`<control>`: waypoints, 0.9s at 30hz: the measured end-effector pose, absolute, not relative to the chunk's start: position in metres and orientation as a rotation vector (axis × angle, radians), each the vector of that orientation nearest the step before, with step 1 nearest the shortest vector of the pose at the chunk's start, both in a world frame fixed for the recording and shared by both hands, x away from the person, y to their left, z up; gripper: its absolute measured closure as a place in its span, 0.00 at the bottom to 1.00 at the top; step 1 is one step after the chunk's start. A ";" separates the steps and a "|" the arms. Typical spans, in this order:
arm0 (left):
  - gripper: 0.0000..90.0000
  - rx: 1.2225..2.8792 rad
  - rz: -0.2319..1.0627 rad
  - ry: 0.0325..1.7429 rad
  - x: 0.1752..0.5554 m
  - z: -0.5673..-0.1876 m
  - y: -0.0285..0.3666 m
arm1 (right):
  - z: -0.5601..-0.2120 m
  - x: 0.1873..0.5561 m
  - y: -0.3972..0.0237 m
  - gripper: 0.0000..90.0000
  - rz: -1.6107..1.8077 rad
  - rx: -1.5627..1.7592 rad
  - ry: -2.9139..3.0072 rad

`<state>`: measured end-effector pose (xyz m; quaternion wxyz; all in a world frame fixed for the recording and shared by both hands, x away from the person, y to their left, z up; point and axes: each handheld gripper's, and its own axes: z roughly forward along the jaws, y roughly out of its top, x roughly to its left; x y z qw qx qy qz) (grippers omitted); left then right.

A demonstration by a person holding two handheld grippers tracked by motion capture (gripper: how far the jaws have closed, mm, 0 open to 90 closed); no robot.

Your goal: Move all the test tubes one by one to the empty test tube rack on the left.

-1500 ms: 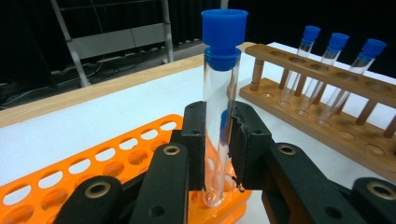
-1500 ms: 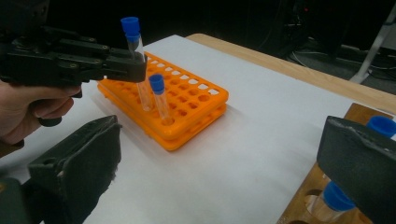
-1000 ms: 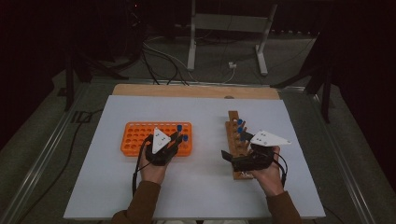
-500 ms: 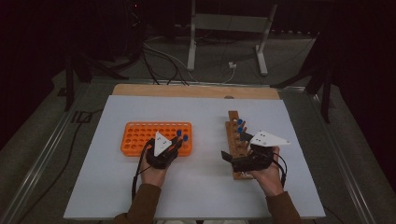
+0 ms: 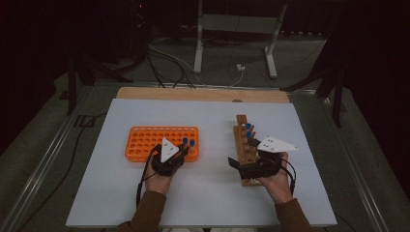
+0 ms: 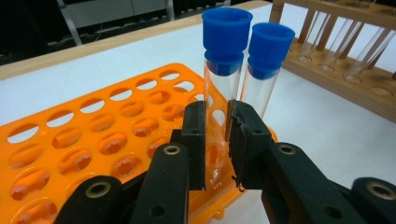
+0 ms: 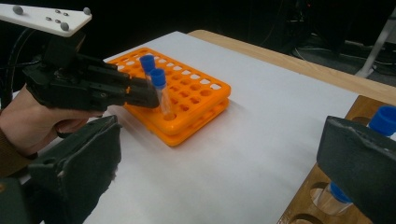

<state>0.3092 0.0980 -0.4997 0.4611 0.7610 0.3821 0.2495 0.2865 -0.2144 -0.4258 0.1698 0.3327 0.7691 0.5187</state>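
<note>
An orange tube rack (image 6: 93,135) lies at the left of the white mat, also seen in the high view (image 5: 145,140). My left gripper (image 6: 217,140) is shut on a clear blue-capped test tube (image 6: 226,32) that stands upright in a hole near the rack's corner. A second blue-capped tube (image 6: 268,44) stands just beside it. My right gripper (image 7: 219,163) is open wide above the near end of a wooden rack (image 5: 241,145), which holds blue-capped tubes (image 5: 248,130). One of them (image 7: 385,119) rises next to the right jaw. The left gripper (image 7: 149,95) also shows across the mat.
The white mat (image 5: 212,193) covers a wooden table (image 5: 203,93) with bare room between the two racks. Most holes of the orange rack are vacant. Cables (image 5: 164,58) and a stand's legs (image 5: 198,43) lie on the dark floor beyond the table.
My left gripper has shifted slightly toward the person with the tube still in its jaws. The right gripper has kept still.
</note>
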 end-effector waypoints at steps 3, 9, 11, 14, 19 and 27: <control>0.87 1.887 0.604 0.948 0.309 -0.502 0.098 | -0.426 0.287 -0.215 0.00 1.473 0.945 2.187; 0.87 1.900 0.597 0.952 0.310 -0.504 0.098 | -0.427 0.287 -0.215 0.00 1.474 0.947 2.188; 0.87 1.902 0.597 0.953 0.310 -0.504 0.098 | -0.426 0.287 -0.215 0.00 1.472 0.946 2.187; 0.87 1.904 0.592 0.960 0.310 -0.505 0.098 | -0.427 0.287 -0.215 0.00 1.474 0.947 2.187; 0.87 1.899 0.590 0.969 0.311 -0.505 0.097 | -0.427 0.287 -0.216 0.00 1.473 0.949 2.186; 0.80 1.893 0.568 0.992 0.310 -0.503 0.098 | -0.426 0.287 -0.217 0.00 1.480 0.953 2.175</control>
